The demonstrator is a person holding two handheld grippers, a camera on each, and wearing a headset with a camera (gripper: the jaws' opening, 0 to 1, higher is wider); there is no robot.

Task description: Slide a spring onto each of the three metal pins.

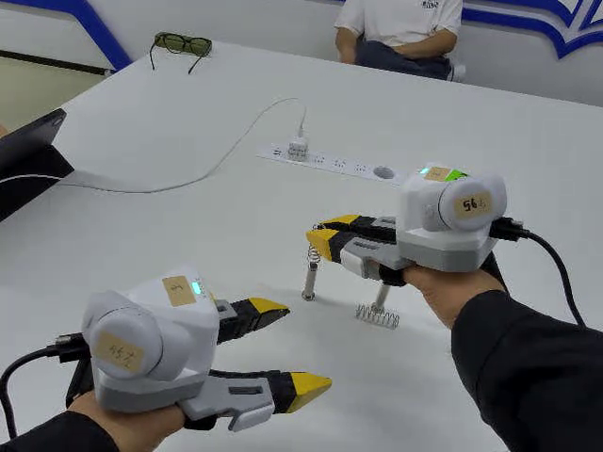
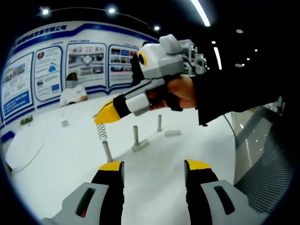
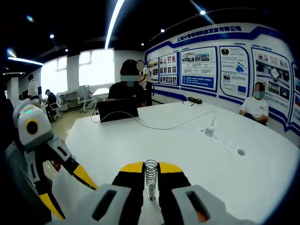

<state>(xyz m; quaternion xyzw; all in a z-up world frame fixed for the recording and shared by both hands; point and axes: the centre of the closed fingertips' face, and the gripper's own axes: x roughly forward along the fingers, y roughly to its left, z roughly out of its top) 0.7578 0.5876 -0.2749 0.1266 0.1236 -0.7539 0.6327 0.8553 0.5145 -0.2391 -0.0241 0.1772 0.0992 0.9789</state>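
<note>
1. White table point(image 1: 188, 235), wall posters point(image 3: 201, 65) behind. Lower left of head view: left gripper point(image 1: 300, 346), jaws apart, empty.
2. Centre: right gripper point(image 1: 327, 235) clamped on spring point(image 1: 313, 254) atop pin point(image 1: 309, 282). Spring probably light and squashy; pinch mid-coil, gently.
3. Left gripper view, right of centre: far pin point(image 2: 160, 123) and loose spring point(image 2: 172, 133), where the head view has the right gripper's body in the way.

Dark green-lensed glasses point(image 1: 182, 44) lie at 11 o'clock on the white table point(image 1: 170, 245). A white power strip point(image 1: 330, 163) with 1 plugged white cable point(image 1: 188, 177) lies at 12. A black laptop point(image 1: 28, 155) sits at 9.
</note>
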